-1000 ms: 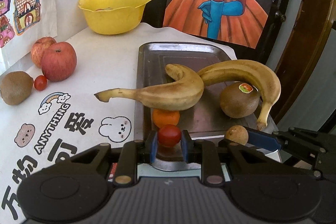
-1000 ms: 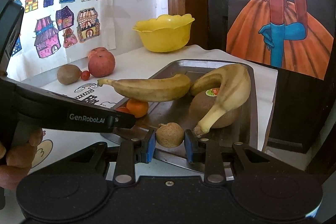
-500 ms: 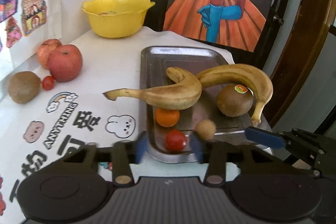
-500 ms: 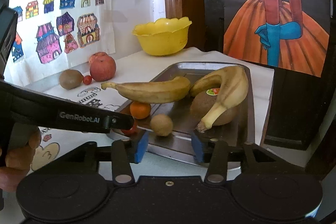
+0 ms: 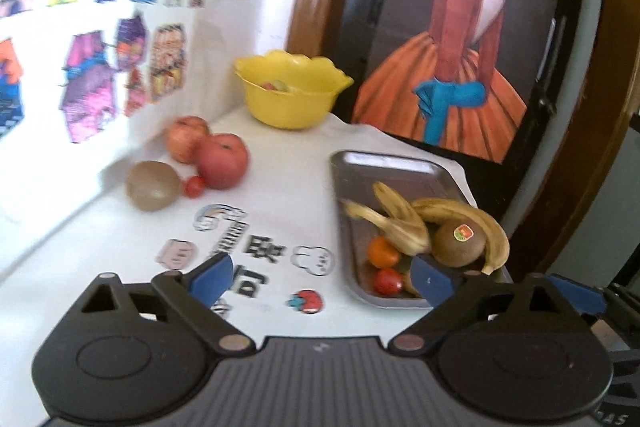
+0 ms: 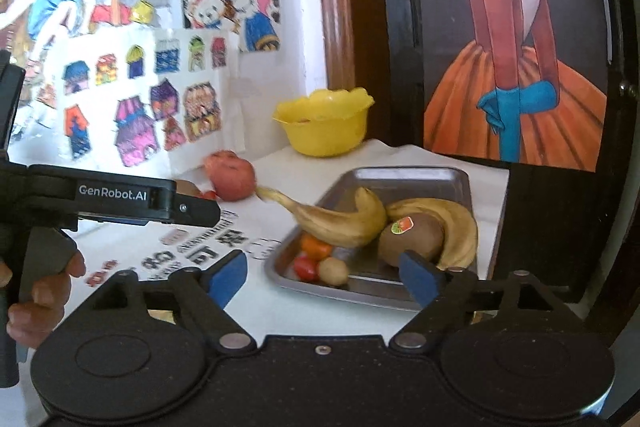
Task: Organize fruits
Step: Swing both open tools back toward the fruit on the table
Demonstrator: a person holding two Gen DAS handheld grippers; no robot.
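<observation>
Fruits (image 6: 340, 223) beyond opening, empty tongs (image 6: 322, 277)

Bright daylight floods the scene, seemingly from the left, washing out the white tablecloth (image 5: 288, 183) and wall (image 5: 224, 39) in the left wrist view until their edges almost merge, while the dark door frame on the right stays dim. The left wrist picture is smeared by motion blur, strongest over the wall drawings (image 5: 100, 83) and softer on the bananas (image 5: 404, 223); the right wrist picture is sharper, with slight smear on the apple (image 6: 232, 175). Both fisheye views bend straight lines and darken at the corners, and the metal tray (image 6: 404, 173) shows a pale sheen along its far rim.
</observation>
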